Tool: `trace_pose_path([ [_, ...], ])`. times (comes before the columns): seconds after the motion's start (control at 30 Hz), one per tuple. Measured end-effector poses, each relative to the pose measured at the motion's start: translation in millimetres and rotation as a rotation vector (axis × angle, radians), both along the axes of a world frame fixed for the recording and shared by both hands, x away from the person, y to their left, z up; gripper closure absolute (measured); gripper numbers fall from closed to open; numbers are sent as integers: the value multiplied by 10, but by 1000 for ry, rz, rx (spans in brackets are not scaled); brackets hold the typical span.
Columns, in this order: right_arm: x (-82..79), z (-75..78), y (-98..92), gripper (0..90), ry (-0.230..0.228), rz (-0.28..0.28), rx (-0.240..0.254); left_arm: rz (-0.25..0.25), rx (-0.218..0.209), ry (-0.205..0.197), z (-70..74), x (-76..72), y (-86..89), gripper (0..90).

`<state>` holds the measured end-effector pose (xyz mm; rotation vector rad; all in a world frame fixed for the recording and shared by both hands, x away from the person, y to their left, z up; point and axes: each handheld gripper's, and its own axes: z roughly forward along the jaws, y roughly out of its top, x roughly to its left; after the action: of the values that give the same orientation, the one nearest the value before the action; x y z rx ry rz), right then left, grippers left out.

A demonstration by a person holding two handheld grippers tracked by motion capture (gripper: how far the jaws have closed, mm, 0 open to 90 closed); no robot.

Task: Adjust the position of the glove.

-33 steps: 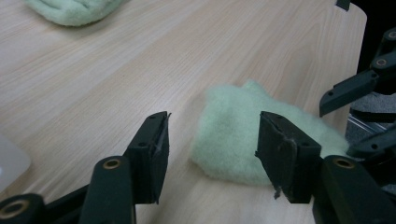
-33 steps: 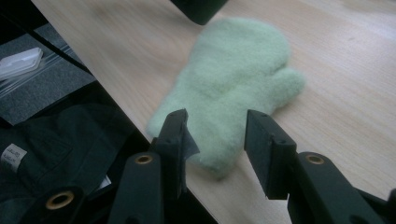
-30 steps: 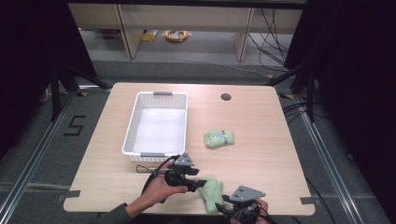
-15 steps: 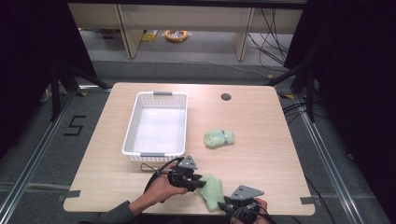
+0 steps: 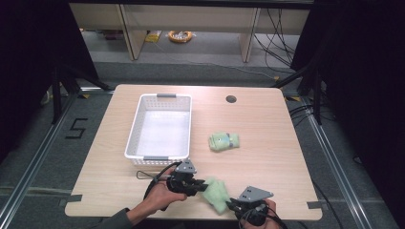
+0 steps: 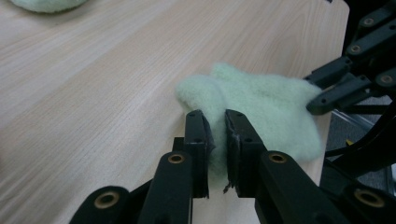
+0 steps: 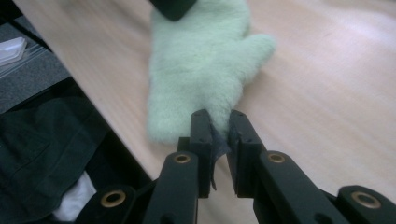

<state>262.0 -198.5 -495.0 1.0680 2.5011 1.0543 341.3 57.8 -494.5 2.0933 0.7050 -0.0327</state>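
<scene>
— What was the setting?
— A pale wooden table (image 5: 267,143) on a grey floor, dark curtains at both sides, shelving behind.
— And the count?
— One white basket (image 5: 160,125), two green things: a rolled bundle (image 5: 223,141) right of the basket, and a fuzzy green mitten (image 5: 217,194) at the near edge, between two grippers.
— Their grip?
— The left gripper (image 6: 215,135) was clenched on one edge of the mitten, the right gripper (image 7: 215,125) clamped on the opposite end.
— Anything unclear?
— The person's hands were cut off at the bottom; the bundle's make-up was too small to tell.
</scene>
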Motion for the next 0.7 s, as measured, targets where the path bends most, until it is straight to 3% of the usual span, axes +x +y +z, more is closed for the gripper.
trace_pose_path([
  [0.1,126,60,-29,823,-22,19,-23,32,-42,5,22,-47,47,796],
  [0.2,197,83,-30,823,-3,24,-40,55,-44,7,21,-89,56,796],
  [0.23,292,109,-29,823,-21,43,-69,63,-51,-4,3,-117,60,796],
  [0.33,358,123,-15,824,-30,53,-87,77,-55,2,-22,-136,66,796],
  [0.37,456,124,-3,824,-43,81,-106,85,-61,10,-36,-145,76,796],
  [0.43,522,140,4,824,-29,99,-128,112,-71,19,-60,-167,77,795],
  [0.5,543,129,20,824,-30,99,-126,134,-80,14,-80,-183,66,794],
  [0.57,644,145,51,824,-31,125,-156,141,-73,19,-104,-201,55,793],
  [0.7,758,128,44,823,-29,137,-149,170,-80,17,-118,-210,33,791],
])
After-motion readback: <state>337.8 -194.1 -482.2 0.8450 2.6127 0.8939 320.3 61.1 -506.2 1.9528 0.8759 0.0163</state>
